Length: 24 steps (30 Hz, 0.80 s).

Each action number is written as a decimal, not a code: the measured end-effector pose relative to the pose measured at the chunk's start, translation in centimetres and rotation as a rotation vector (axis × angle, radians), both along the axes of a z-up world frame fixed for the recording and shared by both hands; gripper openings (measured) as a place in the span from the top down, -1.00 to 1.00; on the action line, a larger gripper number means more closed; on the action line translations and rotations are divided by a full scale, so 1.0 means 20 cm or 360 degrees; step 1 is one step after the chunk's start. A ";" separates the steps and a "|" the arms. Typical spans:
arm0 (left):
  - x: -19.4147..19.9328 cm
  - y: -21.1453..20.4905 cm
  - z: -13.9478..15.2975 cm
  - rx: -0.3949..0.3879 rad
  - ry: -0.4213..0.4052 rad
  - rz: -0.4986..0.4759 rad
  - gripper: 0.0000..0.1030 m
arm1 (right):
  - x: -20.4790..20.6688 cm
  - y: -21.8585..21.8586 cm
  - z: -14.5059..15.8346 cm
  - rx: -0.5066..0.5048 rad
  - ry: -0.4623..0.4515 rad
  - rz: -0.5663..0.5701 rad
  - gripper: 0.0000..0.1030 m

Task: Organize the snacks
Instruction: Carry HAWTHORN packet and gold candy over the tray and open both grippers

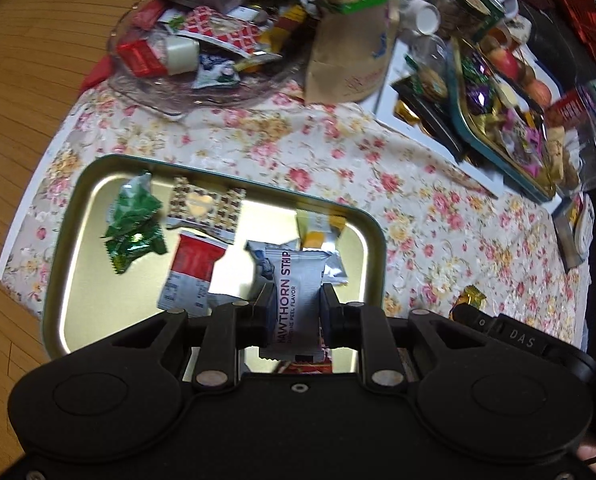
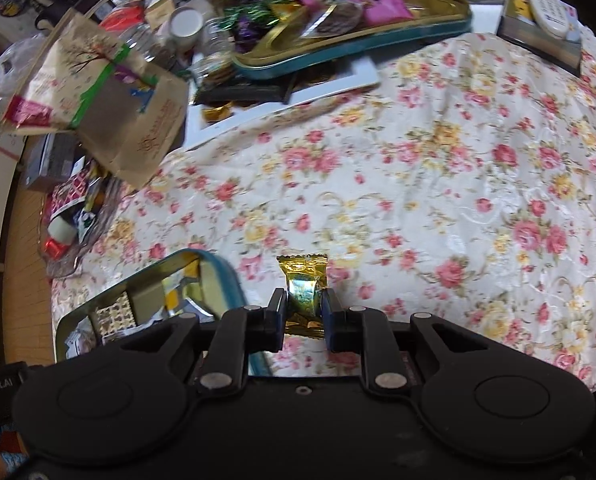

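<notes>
Left gripper [image 1: 296, 312] clamped on a white hawthorn packet [image 1: 298, 300] above the tin tray [image 1: 372, 236], right gripper [image 2: 304, 312] pinching a gold candy [image 2: 304, 292], tray at its nine o'clock

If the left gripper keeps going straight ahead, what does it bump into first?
Probably the blue-and-silver packet in the tin tray, just ahead of the hawthorn strip packet that the left gripper holds; depth is unclear.
</notes>
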<state>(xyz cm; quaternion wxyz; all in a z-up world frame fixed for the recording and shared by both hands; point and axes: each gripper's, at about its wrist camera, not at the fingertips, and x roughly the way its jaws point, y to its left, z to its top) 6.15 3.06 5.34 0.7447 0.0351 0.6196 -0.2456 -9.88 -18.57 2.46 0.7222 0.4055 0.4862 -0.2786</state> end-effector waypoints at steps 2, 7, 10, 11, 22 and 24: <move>0.03 0.05 0.01 -0.0006 -0.0009 0.0033 0.44 | 0.03 0.03 0.01 -0.0005 -0.0004 0.0019 0.60; 0.11 0.14 0.01 -0.0002 -0.0015 0.0110 0.44 | 0.10 0.08 0.03 0.0000 -0.0030 0.0048 0.60; 0.14 0.19 0.00 0.0013 -0.0029 0.0160 0.44 | 0.12 0.11 0.05 0.0003 -0.0052 0.0063 0.60; 0.15 0.20 0.01 0.0013 -0.0041 0.0172 0.43 | 0.13 0.12 0.06 0.0007 -0.0059 0.0067 0.60; 0.16 0.24 0.03 0.0111 -0.0155 0.0212 0.39 | 0.22 0.20 0.12 0.0027 -0.0133 0.0128 0.60; 0.15 0.23 -0.01 0.0129 -0.0092 0.0186 0.39 | 0.22 0.21 0.13 0.0030 -0.0135 0.0131 0.60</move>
